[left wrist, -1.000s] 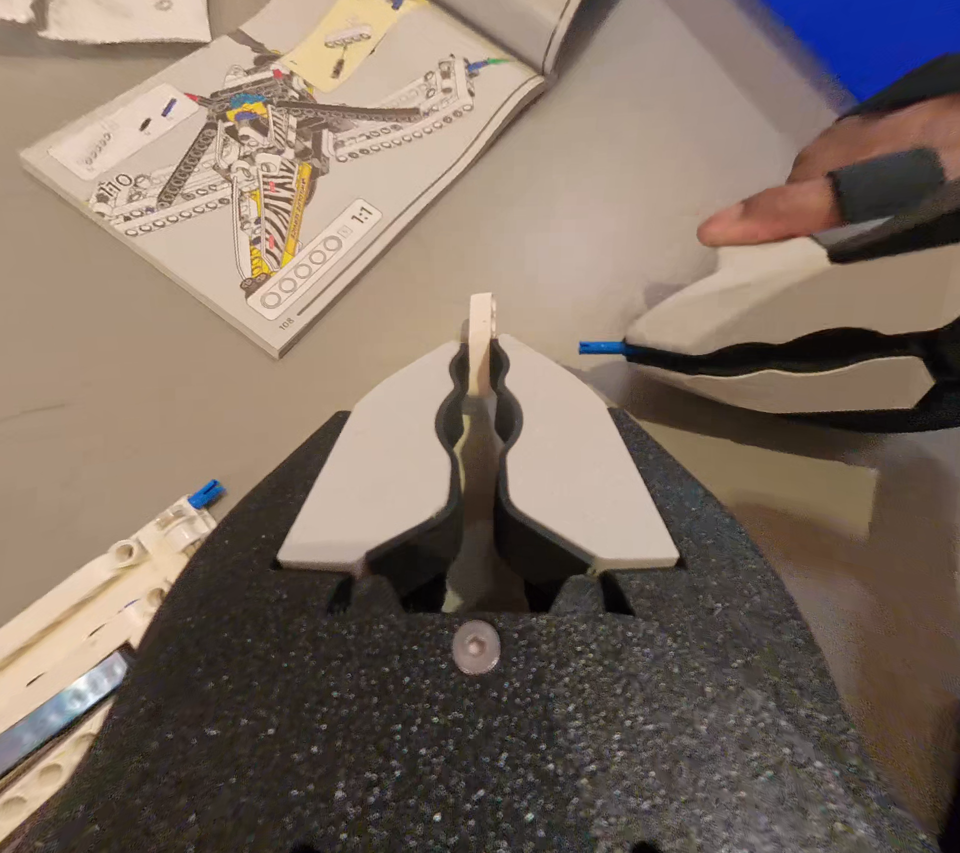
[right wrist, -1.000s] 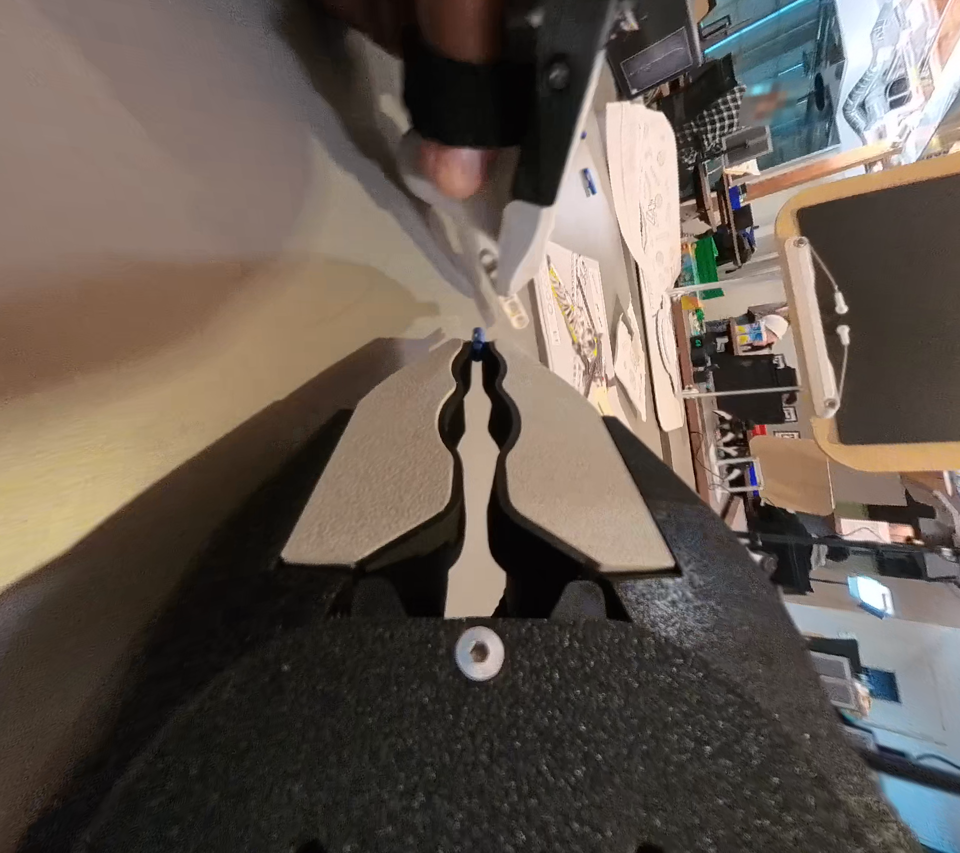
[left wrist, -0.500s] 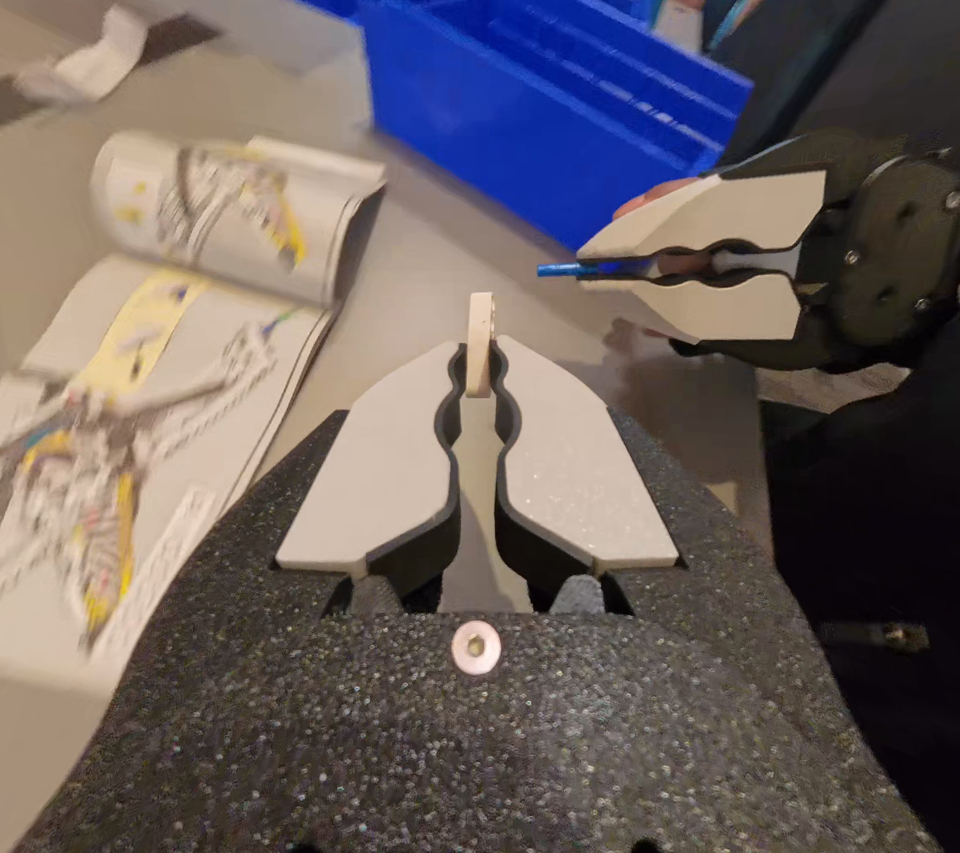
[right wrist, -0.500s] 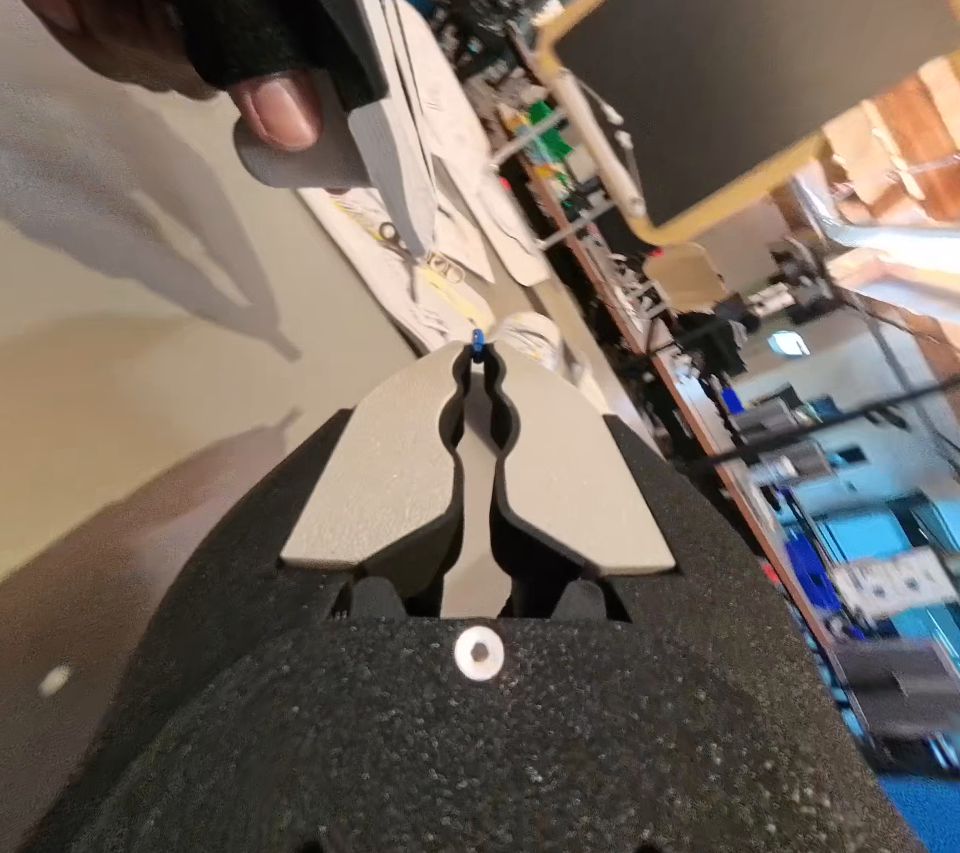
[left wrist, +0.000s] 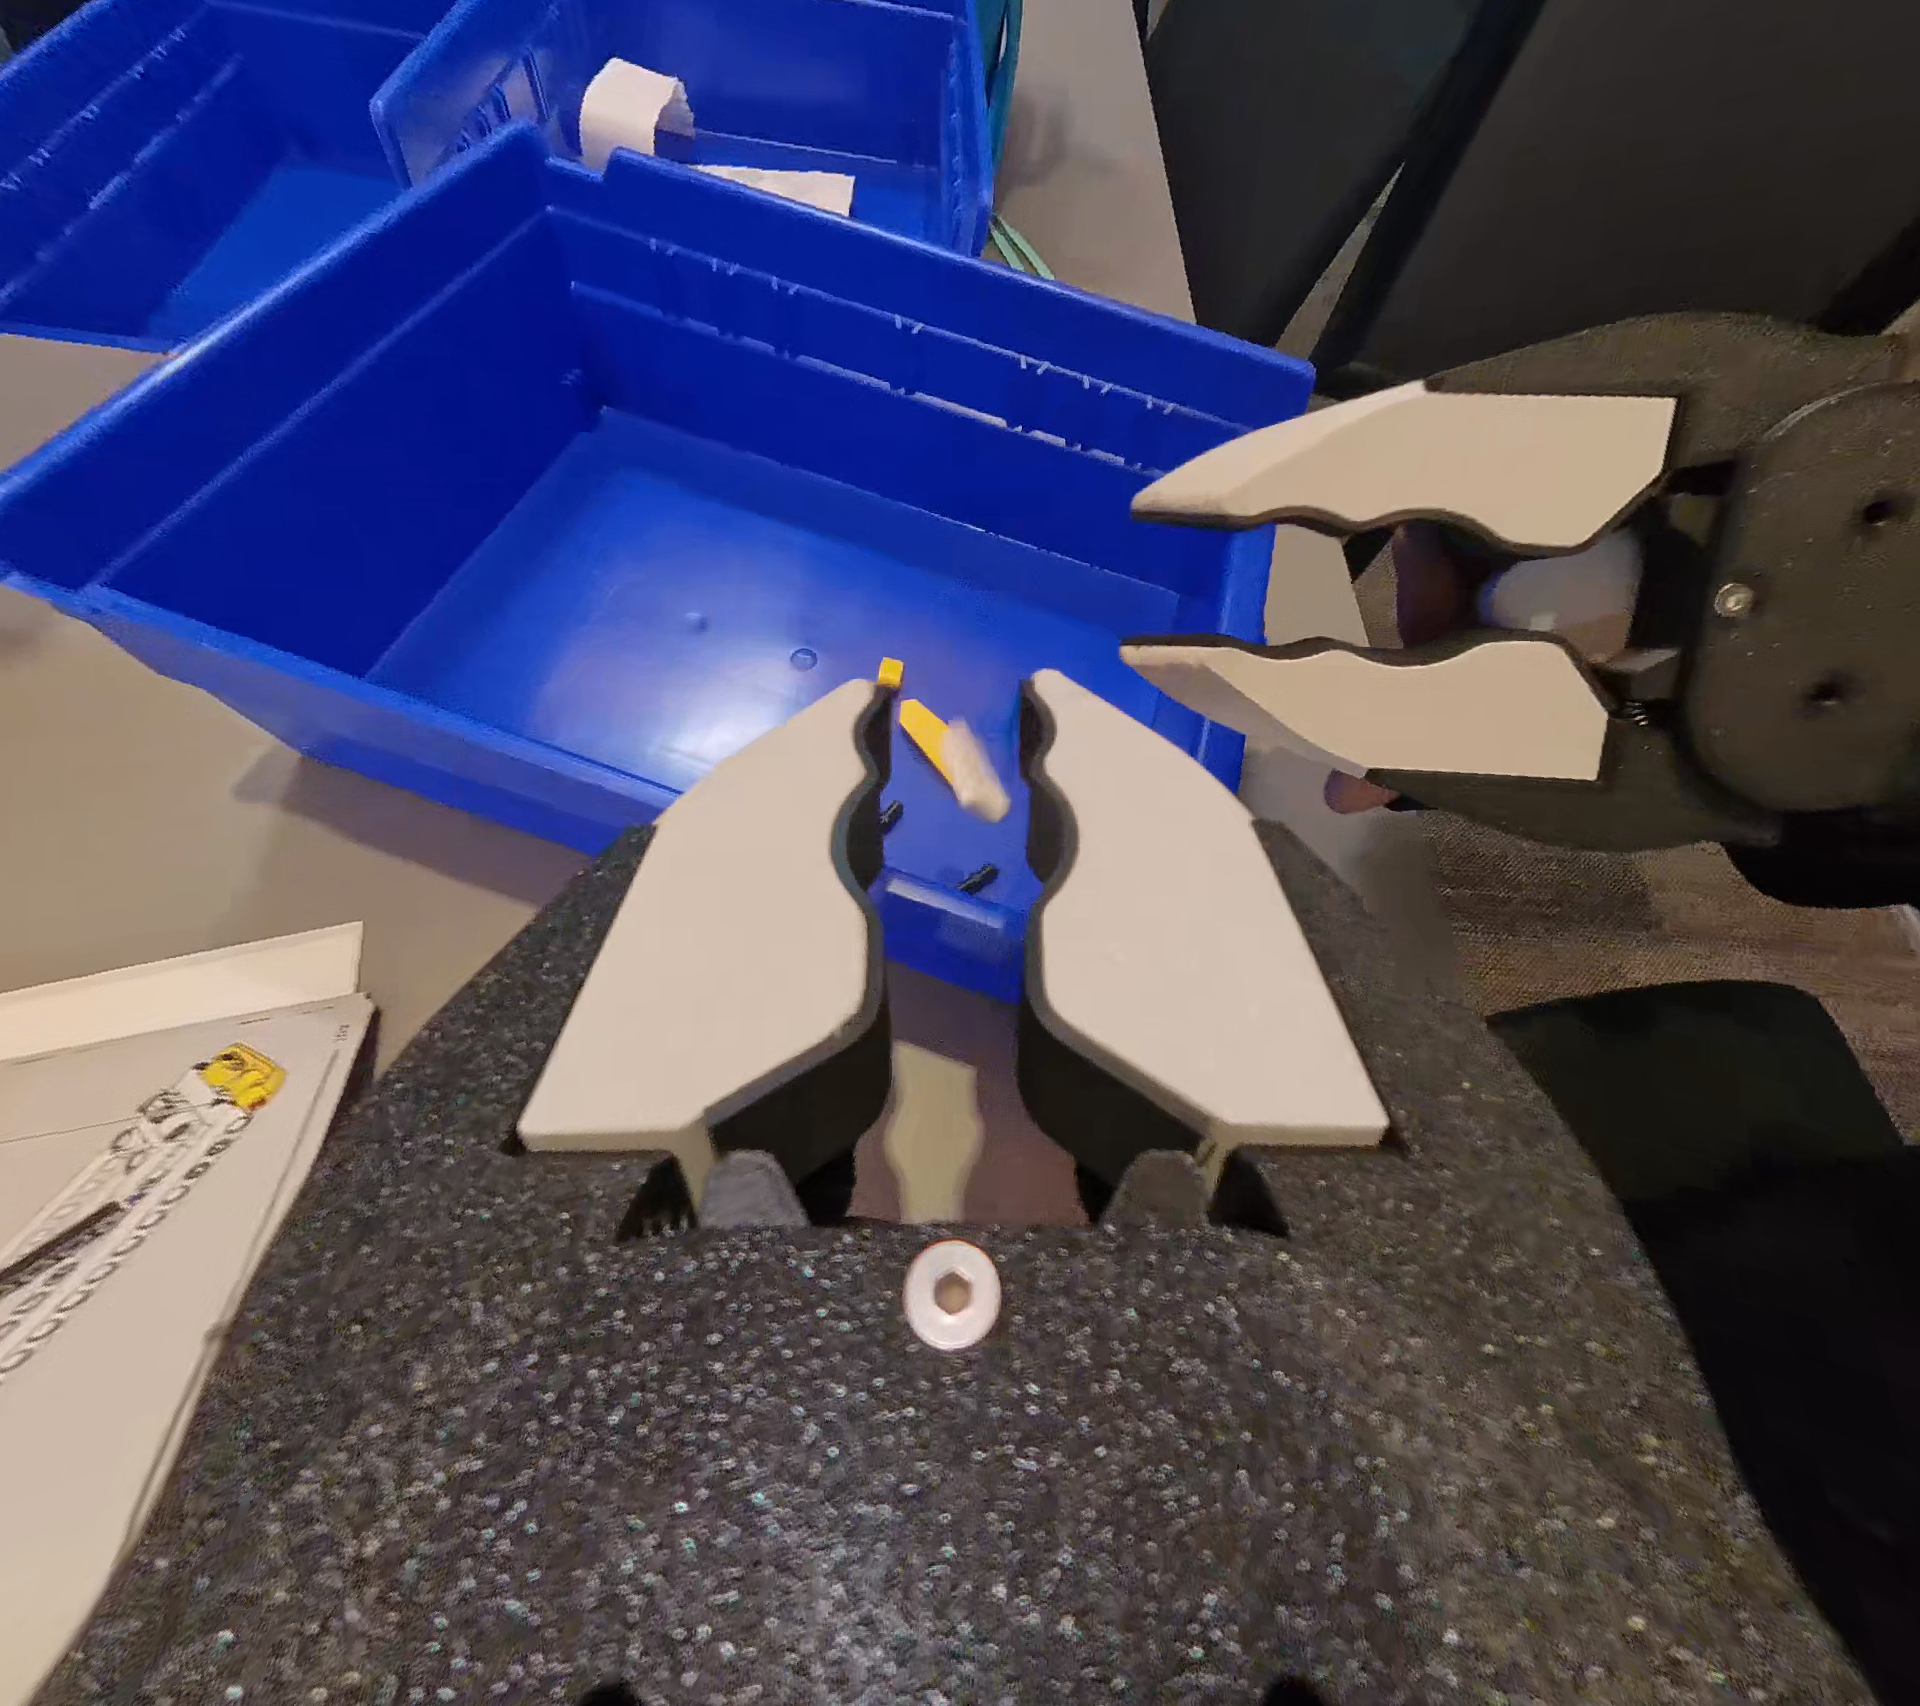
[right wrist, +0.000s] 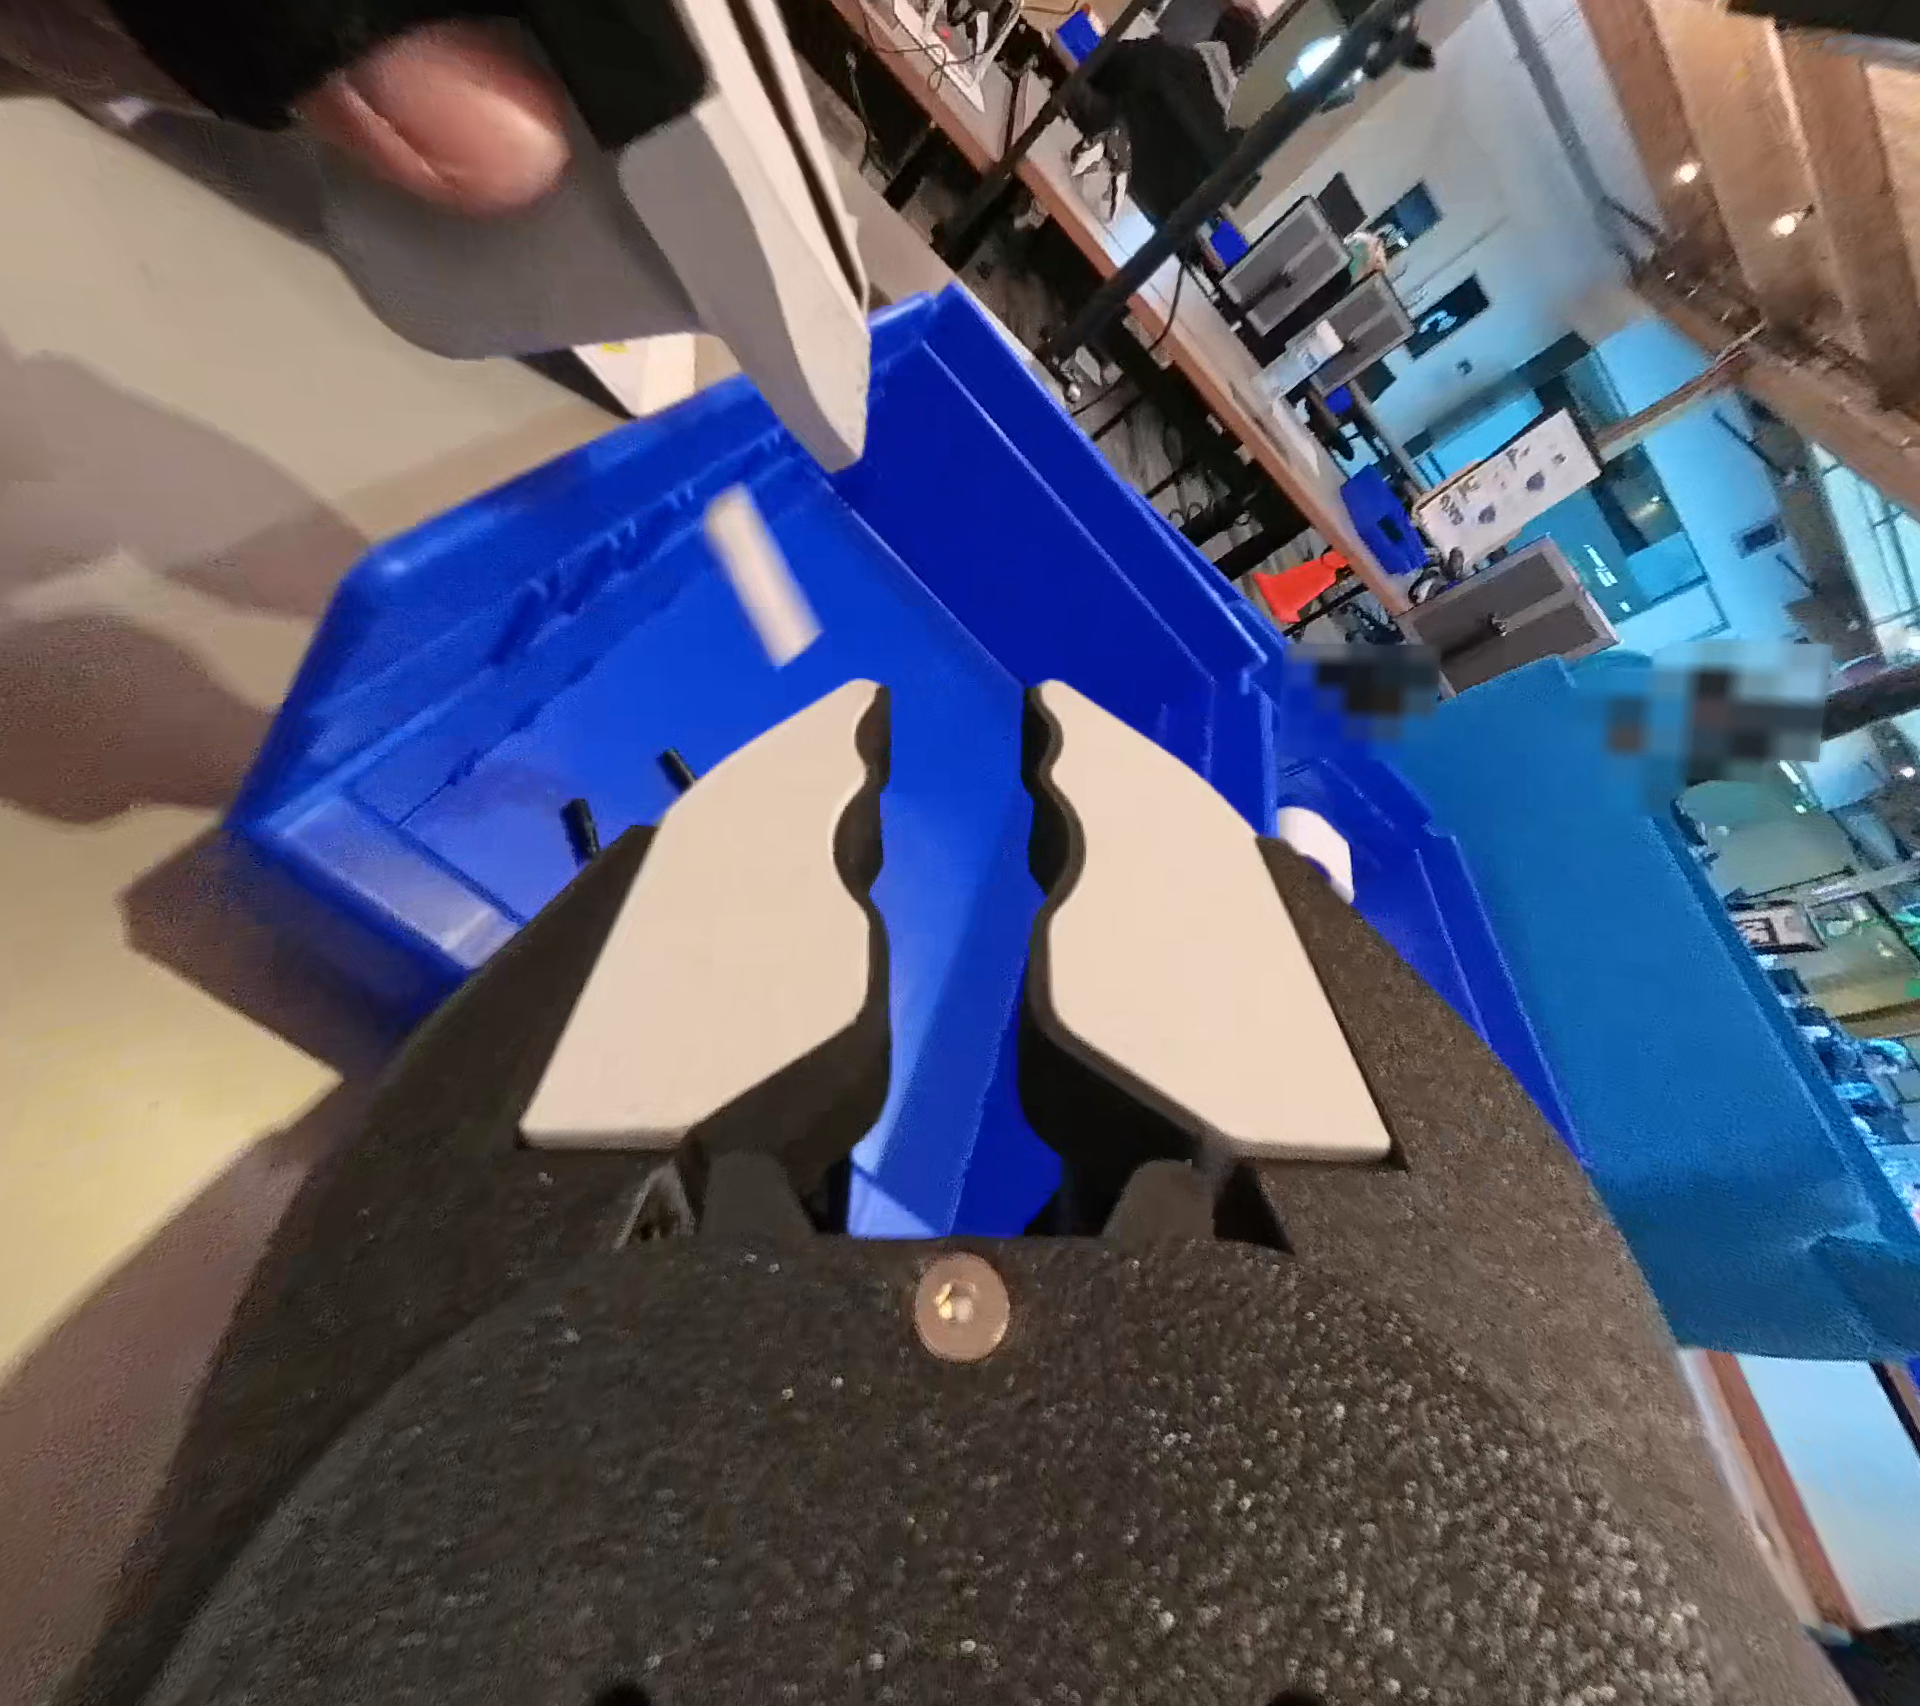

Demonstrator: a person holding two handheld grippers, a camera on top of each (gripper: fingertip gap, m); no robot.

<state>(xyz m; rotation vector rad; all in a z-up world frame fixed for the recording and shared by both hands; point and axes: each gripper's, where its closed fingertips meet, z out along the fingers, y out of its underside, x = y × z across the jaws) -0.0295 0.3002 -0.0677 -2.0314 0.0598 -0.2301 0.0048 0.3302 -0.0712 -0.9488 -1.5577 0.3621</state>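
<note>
My left gripper (left wrist: 951, 688) is open above the near right corner of a blue bin (left wrist: 312, 700). A white beam piece (left wrist: 977, 768) shows blurred between and below its fingers, loose over the bin floor, touching neither pad. A yellow piece (left wrist: 923, 726), a small yellow bit (left wrist: 889, 671) and two black pins (left wrist: 975, 877) lie in the bin. My right gripper (left wrist: 1127, 576) is open and empty at the bin's right rim. In the right wrist view my right gripper (right wrist: 956, 700) is open over the bin (right wrist: 416, 576), with the blurred white beam (right wrist: 764, 576) below the left gripper's fingers (right wrist: 821, 347).
Two more blue bins (left wrist: 208, 129) (left wrist: 748, 46) stand behind, one with white paper (left wrist: 634, 108) in it. An open instruction booklet (left wrist: 156, 1137) lies on the grey table at the near left. Dark panels stand at the right, past the table edge. The left gripper's tips are roughly 5 centimetres from the right gripper's.
Both grippers moved from over the booklet to the blue bin and opened. The white beam left my left grasp. The blue pin is gone from my right jaws.
</note>
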